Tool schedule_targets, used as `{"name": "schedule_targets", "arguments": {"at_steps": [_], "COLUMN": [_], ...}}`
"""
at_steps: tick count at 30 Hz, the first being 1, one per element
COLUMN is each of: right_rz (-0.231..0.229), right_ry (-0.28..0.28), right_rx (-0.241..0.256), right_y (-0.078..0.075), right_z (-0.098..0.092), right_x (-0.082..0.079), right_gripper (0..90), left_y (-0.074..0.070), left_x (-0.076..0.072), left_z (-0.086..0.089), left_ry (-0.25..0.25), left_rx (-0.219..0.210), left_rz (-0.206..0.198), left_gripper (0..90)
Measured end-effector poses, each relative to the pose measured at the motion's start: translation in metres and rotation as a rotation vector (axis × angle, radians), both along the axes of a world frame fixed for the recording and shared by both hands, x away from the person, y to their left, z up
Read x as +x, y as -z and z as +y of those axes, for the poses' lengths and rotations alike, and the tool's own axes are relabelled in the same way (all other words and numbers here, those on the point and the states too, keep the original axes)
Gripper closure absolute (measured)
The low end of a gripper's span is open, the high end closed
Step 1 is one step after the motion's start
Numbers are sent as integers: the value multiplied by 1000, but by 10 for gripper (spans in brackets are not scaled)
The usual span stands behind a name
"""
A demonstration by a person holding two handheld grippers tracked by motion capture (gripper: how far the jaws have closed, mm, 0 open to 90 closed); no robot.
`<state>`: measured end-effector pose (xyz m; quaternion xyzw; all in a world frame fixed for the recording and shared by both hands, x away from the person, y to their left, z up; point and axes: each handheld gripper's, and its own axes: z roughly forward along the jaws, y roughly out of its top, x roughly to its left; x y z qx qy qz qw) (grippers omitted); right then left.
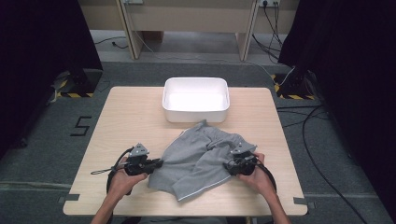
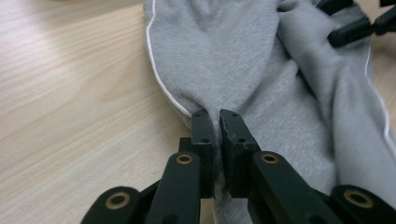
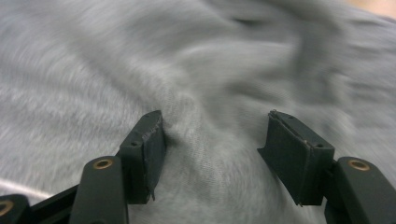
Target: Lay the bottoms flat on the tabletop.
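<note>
Grey shorts with thin white piping lie crumpled on the near half of the wooden table. At their left edge my left gripper is shut on a pinch of the grey cloth, the jaws pressed together on the fabric just inside the white trim. My right gripper is at the shorts' right side, open, with its jaws standing wide apart over the grey fabric, which bulges between them. The right gripper also shows far off in the left gripper view, above the cloth.
A white rectangular bin sits at the table's far middle, just beyond the shorts. Bare tabletop lies left of the shorts. Cables run over the grey floor right of the table. Dark curtains hang on both sides.
</note>
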<state>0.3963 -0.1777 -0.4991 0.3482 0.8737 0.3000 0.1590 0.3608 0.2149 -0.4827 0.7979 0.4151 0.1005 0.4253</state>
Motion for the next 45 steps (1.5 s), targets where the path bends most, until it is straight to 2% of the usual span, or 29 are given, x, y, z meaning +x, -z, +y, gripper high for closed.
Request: {"name": "schedule_targets", "arguments": {"at_steps": [1,2,3,5,8,10,11,13,17,21,23,25,29,32,33,35,38,40,45], "right_rz": [-13,-13,-24,-36,-48,-43,-44,-56,-65,-76,-72,-68,-44,-13,-18,-17,-4,7,9], "right_ry": [24,24,69,107,163,186,185,181,138,86,65,26,-3,-14,-9,3,21,32,35], "right_rx": [-21,-21,-39,-50,-59,-56,-56,-52,-3,42,61,56,35,2,5,22,19,37,25], "right_y": [-1,-1,-2,-3,-3,-3,-3,-5,-13,-25,-26,-22,-12,0,3,5,4,5,4], "right_z": [-7,-7,-18,-27,-40,-43,-43,-39,-30,-17,-10,1,13,17,17,13,7,2,-5], "right_x": [3,3,9,14,23,25,25,21,9,-8,-16,-26,-38,-46,-48,-49,-50,-50,-51], "right_gripper": [402,402,406,409,409,403,400,393,378,370,363,361,348,333,324,321,297,297,296], "left_y": [0,0,1,2,7,12,16,19,17,13,16,20,27,27,27,28,28,29,29], "left_x": [0,0,2,3,7,9,9,9,6,1,-1,-4,-8,-12,-12,-17,-20,-25,-33], "left_z": [2,2,8,14,25,29,31,33,36,34,33,31,29,29,29,28,29,30,30], "left_ry": [-7,-7,-22,-40,-75,-84,-88,-92,-105,-106,-107,-109,-94,-83,-83,-81,-82,-89,-93], "left_rx": [-5,-5,-14,-10,-8,-28,-44,-46,-45,-26,3,31,79,90,90,98,100,111,132], "left_rz": [2,2,4,6,20,41,57,68,73,67,64,66,64,55,55,34,31,18,2], "left_gripper": [840,840,840,840,838,835,828,802,703,623,576,548,560,619,639,660,668,678,678]}}
